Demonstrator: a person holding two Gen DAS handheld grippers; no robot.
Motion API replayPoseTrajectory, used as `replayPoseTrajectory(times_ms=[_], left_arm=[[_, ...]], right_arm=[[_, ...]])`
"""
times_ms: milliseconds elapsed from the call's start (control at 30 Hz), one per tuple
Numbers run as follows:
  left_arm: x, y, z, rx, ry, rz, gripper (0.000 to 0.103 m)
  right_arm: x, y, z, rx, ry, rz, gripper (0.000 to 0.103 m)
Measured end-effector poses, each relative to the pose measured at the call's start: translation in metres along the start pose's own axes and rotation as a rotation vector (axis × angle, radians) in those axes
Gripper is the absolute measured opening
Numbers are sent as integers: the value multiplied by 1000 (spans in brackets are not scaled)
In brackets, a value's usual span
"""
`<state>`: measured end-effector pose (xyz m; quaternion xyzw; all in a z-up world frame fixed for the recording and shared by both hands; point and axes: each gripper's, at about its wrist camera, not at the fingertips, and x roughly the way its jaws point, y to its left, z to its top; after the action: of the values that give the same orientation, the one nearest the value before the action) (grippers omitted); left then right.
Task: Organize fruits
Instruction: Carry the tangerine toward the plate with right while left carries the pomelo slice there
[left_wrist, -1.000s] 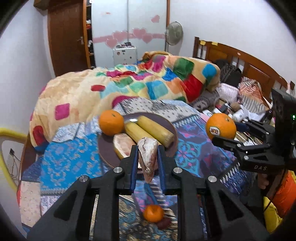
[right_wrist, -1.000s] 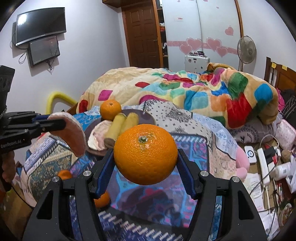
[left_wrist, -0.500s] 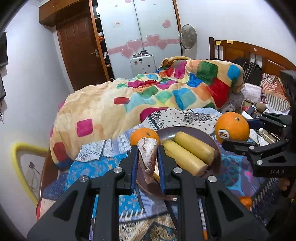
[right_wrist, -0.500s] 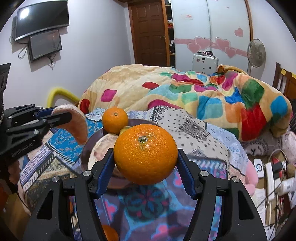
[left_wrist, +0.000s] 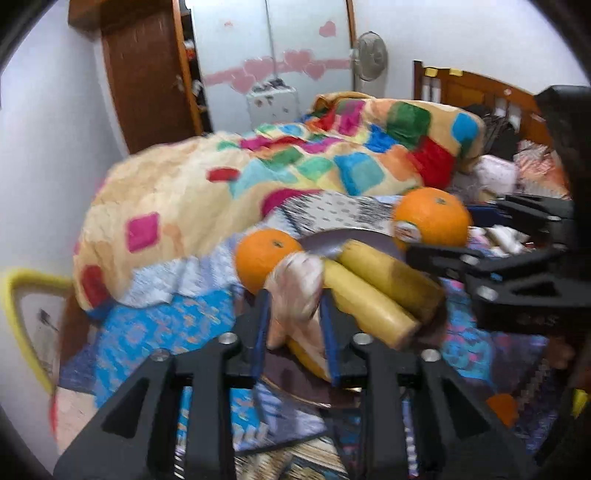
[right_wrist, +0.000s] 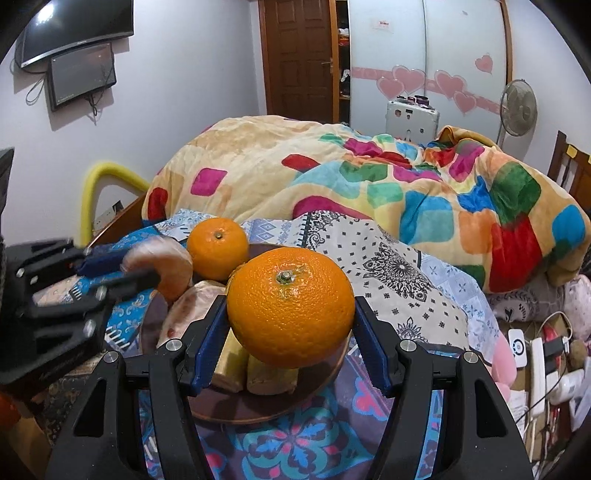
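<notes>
Two grippers are over the bed, both near a dark round plate that sits on the patterned bedsheet.

L gripper: jaws opening, w/ a pale pinkish fruit wedge between the blue pads. Frame is blurred, so can't tell if the pads are touching it. Wedge's long axis runs roughly up-down in the left wrist view, upper end tipped away from the camera toward the plate's near-left edge. From the right wrist view the same wedge shows as a curved slice arcing downward at the tip of the L gripper, just beside a small orange.

R gripper: pinching a big orange by its sides, stem end facing up and toward the camera, sticker on its side seen from the left wrist view. It hangs above the plate's near part.

On the plate: small orange at the far-left rim, stem up; two yellow banana pieces side by side, touching, long axes running from far-left to near-right in the left wrist view, cut ends toward the R gripper; another pale wedge lying flat left of them.

Another small orange lies on the bedsheet, off the plate, well apart. A colourful blanket is heaped behind.
</notes>
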<state>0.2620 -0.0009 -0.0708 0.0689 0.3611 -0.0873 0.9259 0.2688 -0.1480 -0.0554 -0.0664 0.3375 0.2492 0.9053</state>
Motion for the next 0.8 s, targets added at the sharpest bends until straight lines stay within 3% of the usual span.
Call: replayPoseTrajectory(times_ms=[67,200,467,800], left_arm=[[-6,3,-2,-32,1,-39,41],[-15,13,-4,-78,-8,-71,42],[-19,46,-16,-170,-3,-42,46],[-12,58,-33,-182,12,-29,49]], right_arm=[[0,0,3,5,-2,1,62],[0,5,10,2,-13,-3,62],[18,23,20,-17,11,17,62],[49,26,16,-21,87,13,63]])
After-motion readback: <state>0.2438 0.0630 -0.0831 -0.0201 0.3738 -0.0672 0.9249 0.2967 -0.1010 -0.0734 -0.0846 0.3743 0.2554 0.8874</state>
